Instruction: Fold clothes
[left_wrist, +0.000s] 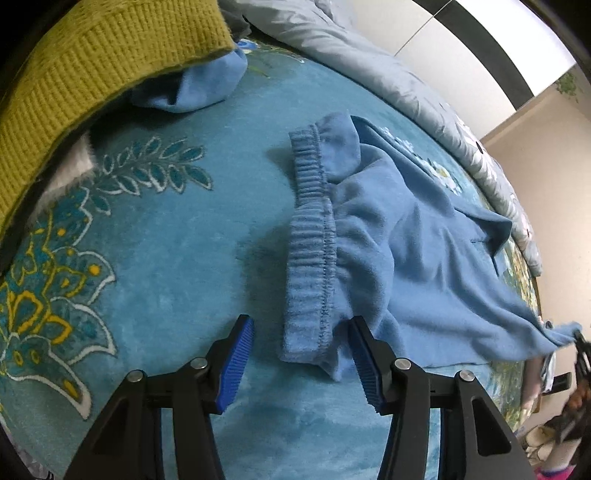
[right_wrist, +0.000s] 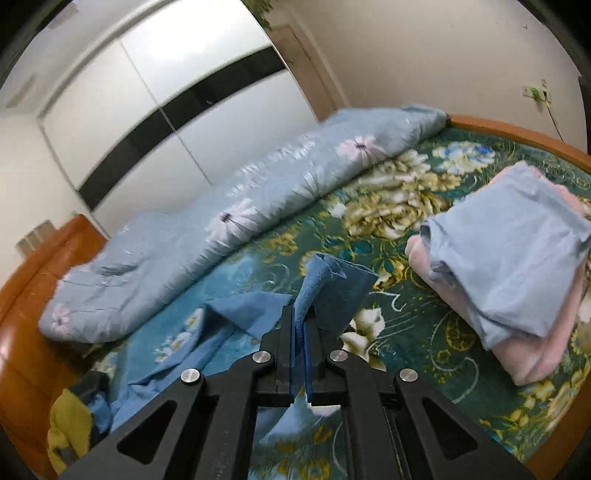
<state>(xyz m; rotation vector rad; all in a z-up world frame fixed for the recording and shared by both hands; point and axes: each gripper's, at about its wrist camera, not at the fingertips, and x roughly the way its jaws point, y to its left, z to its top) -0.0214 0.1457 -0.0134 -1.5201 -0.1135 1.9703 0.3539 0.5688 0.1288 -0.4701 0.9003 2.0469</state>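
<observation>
Blue fleece trousers (left_wrist: 399, 251) lie spread on the teal floral blanket (left_wrist: 166, 258), with the ribbed elastic waistband (left_wrist: 310, 251) toward my left gripper. My left gripper (left_wrist: 301, 328) is open, its blue pads on either side of the waistband's near end, just above the blanket. My right gripper (right_wrist: 300, 314) is shut on the trousers' leg end (right_wrist: 325, 288) and holds it lifted above the bed. The rest of the trousers (right_wrist: 177, 350) trails down to the left in the right wrist view.
A yellow-green knitted garment (left_wrist: 92, 66) and a blue cloth (left_wrist: 199, 85) lie at the far left. A rolled floral quilt (right_wrist: 221, 221) runs along the bed's far side. A folded stack of pink and light blue clothes (right_wrist: 517, 266) sits at the right. An orange wooden bed frame (right_wrist: 517, 133) borders the bed.
</observation>
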